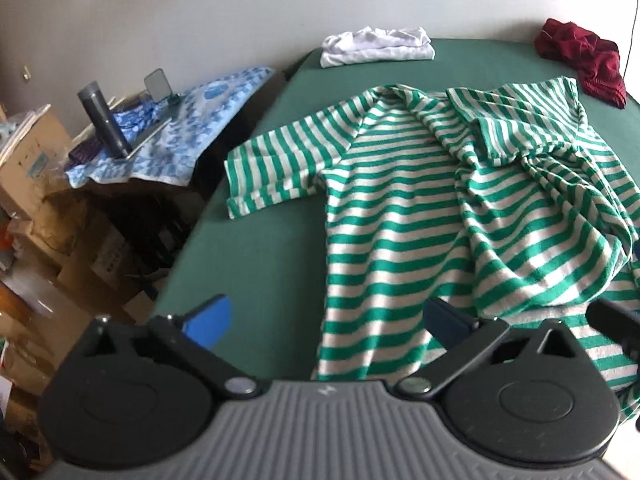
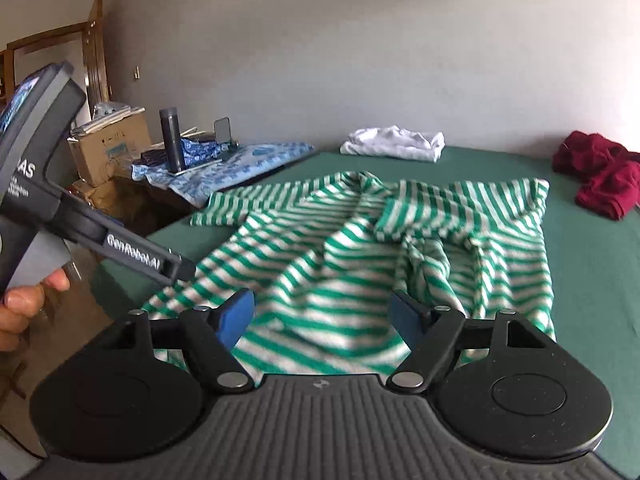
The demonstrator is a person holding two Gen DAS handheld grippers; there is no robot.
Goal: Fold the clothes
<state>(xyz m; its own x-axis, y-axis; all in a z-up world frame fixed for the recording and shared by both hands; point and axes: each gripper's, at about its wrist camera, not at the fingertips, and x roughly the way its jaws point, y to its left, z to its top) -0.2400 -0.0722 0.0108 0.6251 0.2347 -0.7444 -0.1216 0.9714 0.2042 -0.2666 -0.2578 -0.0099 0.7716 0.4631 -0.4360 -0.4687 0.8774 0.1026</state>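
Lying rumpled on green table (image 1: 260, 248): striped shirt (image 1: 400, 208), one sleeve spread flat toward table's left edge, right half bunched in folds; left gripper (image 1: 326, 322) spread wide, nothing between its blue pads, right pad over shirt's hem, left pad over bare table; right gripper (image 2: 324, 316) likewise wide apart and empty, low over shirt's near edge; white garment (image 1: 376, 46) folded at far edge; red garment (image 1: 584, 56) heaped at far right corner.

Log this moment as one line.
left gripper: open | right gripper: open | striped shirt: rumpled, unfolded on green table | held: nothing
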